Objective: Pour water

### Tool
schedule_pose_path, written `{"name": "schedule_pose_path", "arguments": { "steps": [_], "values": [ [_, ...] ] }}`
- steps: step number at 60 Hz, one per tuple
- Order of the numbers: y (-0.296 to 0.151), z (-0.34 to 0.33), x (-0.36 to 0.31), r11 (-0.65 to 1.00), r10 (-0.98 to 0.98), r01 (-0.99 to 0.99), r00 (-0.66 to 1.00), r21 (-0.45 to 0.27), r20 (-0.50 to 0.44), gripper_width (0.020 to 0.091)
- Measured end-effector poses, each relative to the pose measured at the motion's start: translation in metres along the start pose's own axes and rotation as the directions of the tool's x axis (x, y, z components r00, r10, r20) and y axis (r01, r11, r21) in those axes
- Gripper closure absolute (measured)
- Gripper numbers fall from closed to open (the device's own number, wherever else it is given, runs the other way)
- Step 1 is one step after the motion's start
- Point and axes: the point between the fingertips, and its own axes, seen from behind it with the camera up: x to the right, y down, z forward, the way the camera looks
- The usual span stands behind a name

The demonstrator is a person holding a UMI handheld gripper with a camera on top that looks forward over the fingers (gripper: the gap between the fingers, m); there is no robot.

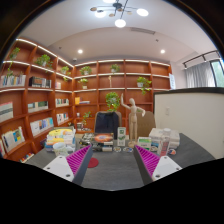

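While I am holding the gripper level over the grey table, its two fingers are standing released, spread well apart with their pink pads facing each other and nothing between them. Beyond the fingertips, small items are sitting in a row at the table's far edge, too small to tell apart, so I cannot tell which one holds the water. A wooden mannequin is standing behind them, and lit bookshelves are lining the wall.

Wooden mannequin; wood shelves; matt tabletop.
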Motion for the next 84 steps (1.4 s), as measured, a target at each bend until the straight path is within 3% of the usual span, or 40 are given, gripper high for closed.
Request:
{"name": "schedule_pose_path", "arguments": {
  "steps": [10,17,25,46,52,54,57,62,64,65,75,84],
  "values": [
    [0.025,-0.004,0.063,0.996,-0.055,0.051,0.997,-0.066,-0.052,0.0223],
    [0.054,0.029,0.163,0.995,-0.076,0.067,0.989,-0.071,-0.129,0.0223],
    [0.059,0.062,0.227,0.997,-0.06,0.049,0.978,-0.058,-0.198,0.023],
    [0.075,0.166,0.266,0.995,-0.074,0.062,0.986,-0.079,-0.152,0.0258],
    [0.074,0.18,0.266,0.995,-0.084,0.076,0.986,-0.059,-0.144,0.039],
    [0.073,0.182,0.268,0.995,-0.088,0.08,0.985,-0.055,-0.148,0.0599],
    [0.073,0.182,0.266,0.997,-0.064,0.058,0.987,-0.046,-0.146,0.0622],
    [0.071,0.179,0.266,0.998,-0.055,0.049,0.986,-0.041,-0.157,0.0728],
    [0.071,0.179,0.264,0.997,-0.068,0.062,0.986,-0.039,-0.153,0.0713],
    [0.069,0.181,0.265,0.997,-0.076,0.071,0.986,-0.039,-0.148,0.0777],
    [0.073,0.174,0.238,0.986,-0.16,0.153,0.98,-0.064,-0.118,0.0778],
    [0.072,0.161,0.172,0.951,-0.303,0.298,0.951,-0.081,-0.065,0.0777]
  ]
}}
